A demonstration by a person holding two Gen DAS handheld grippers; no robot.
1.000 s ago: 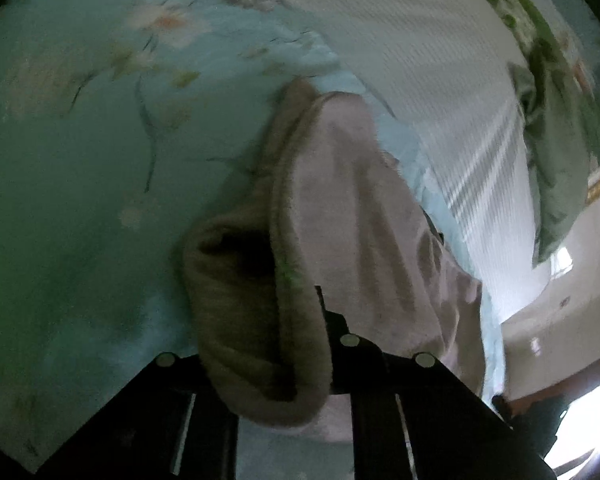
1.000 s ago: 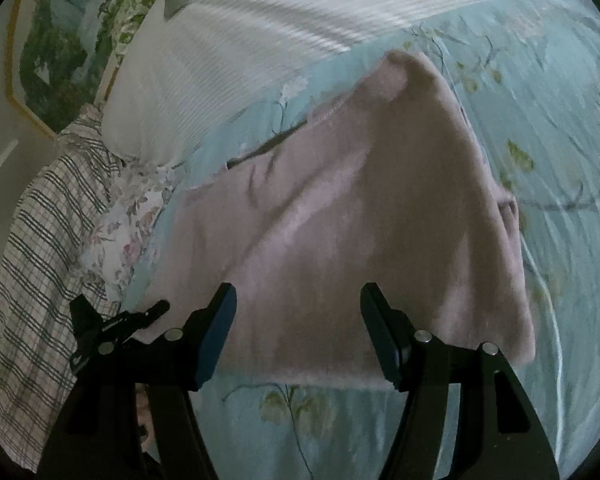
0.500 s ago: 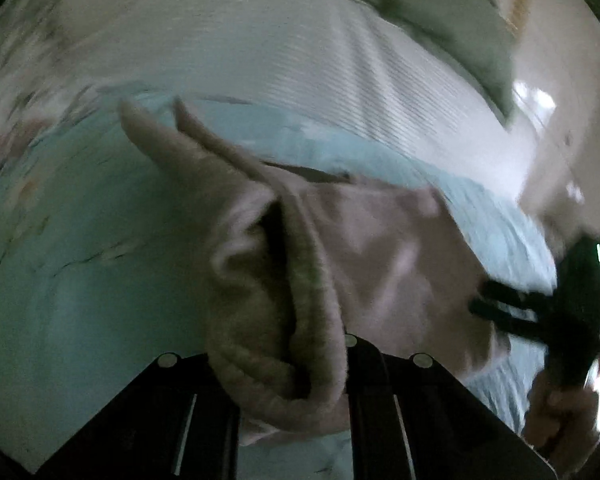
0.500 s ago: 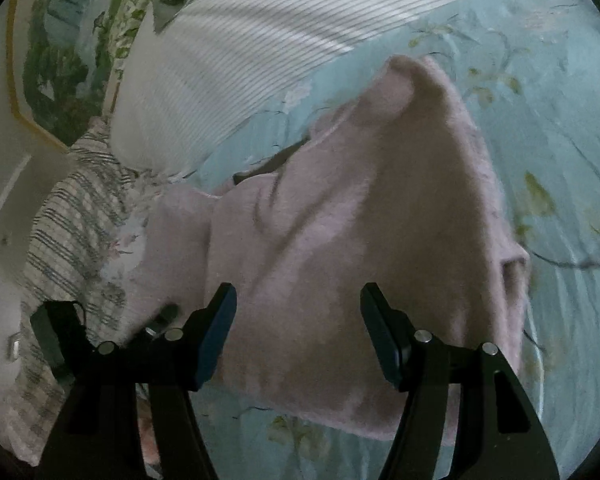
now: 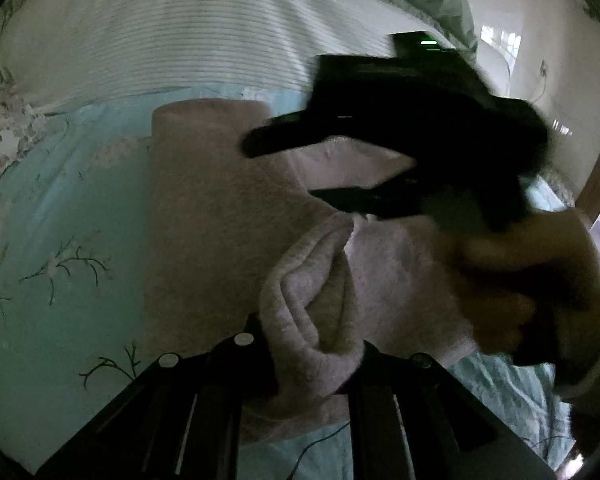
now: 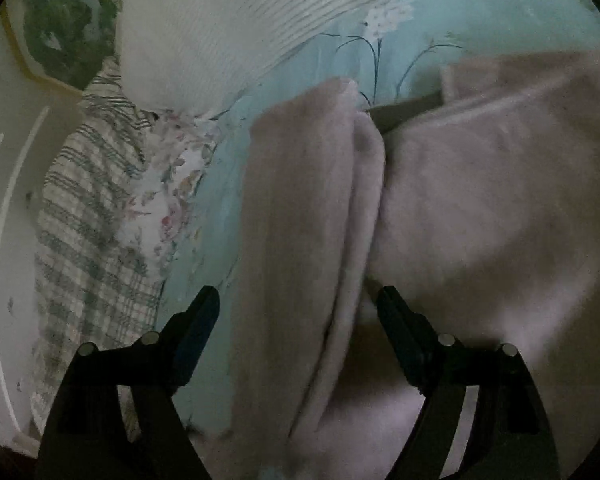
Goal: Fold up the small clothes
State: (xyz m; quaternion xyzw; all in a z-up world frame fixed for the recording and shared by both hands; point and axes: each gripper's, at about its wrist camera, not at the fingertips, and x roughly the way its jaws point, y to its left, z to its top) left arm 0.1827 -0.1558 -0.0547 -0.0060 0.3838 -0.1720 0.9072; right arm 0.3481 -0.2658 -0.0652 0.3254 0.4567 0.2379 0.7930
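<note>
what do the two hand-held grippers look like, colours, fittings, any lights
Both are black. The right hand-held gripper has two wedge-shaped fingers with bluish pads, on flat black bars with round silver screws. The left hand-held gripper has the same silver screws and black bars. A small green light glows on the right one's body.

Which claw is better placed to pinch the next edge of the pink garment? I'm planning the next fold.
Right, probably. The right claw has just been opening and stands open over a raised fold of the pink garment, pressing nothing. The left claw is shut on a bunched edge, so it is occupied.
</note>
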